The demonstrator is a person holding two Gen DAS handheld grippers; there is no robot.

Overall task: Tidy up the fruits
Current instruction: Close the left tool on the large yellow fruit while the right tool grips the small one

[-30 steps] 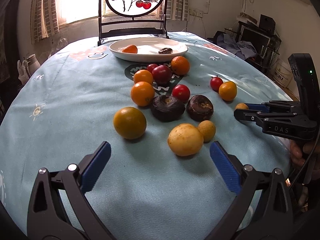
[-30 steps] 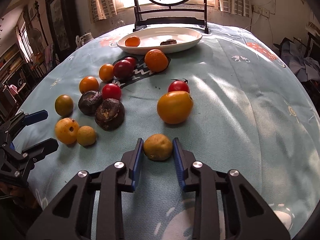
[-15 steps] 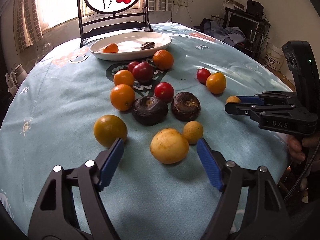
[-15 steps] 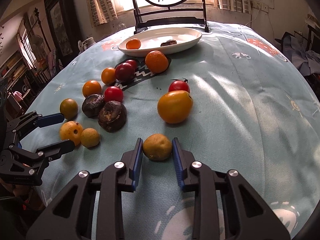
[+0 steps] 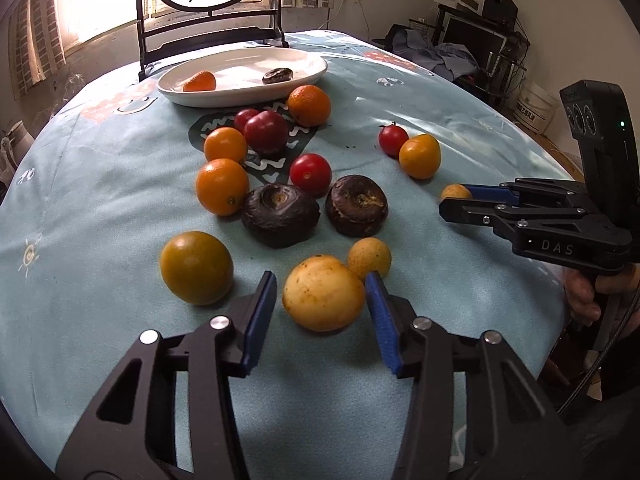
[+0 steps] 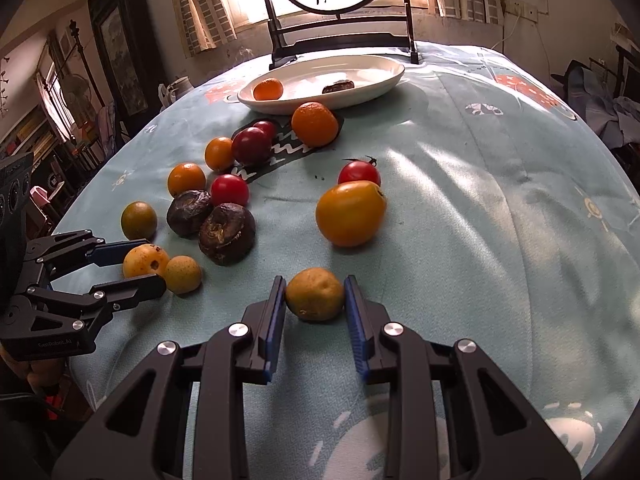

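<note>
**Both grippers set around small yellow fruits**

Down on the pale blue, softly creased cloth surface (image 5: 100,184), the left gripper (image 5: 320,300) has its blue-padded jaws spread wide around a round, speckled yellow fruit (image 5: 323,293); the right pad sits just beside the skin, while a gap shows on the left. A smaller, dimpled yellow fruit (image 5: 369,258) rests just behind it to the right, and a smooth olive-yellow round fruit (image 5: 196,267) lies to its left.

Nearer the right edge, the right gripper (image 6: 315,308) has its jaws drawn in close on a small, lumpy, dull-yellow fruit (image 6: 315,294) that sits on the cloth, both blue ribbed pads touching or nearly touching its sides; whether they press it I cannot tell. Beyond it lies a large glossy orange fruit (image 6: 351,213) with a shiny red cherry tomato (image 6: 359,172) touching its far side.

Mid-surface, two wrinkled, dark brown, flattened fruits (image 5: 280,214) lie side by side among smooth orange and red round ones. At the far end, a shallow white oval ceramic plate (image 5: 312,70) holds a small orange fruit (image 5: 199,81) and a dark shrivelled piece (image 5: 278,75).
</note>
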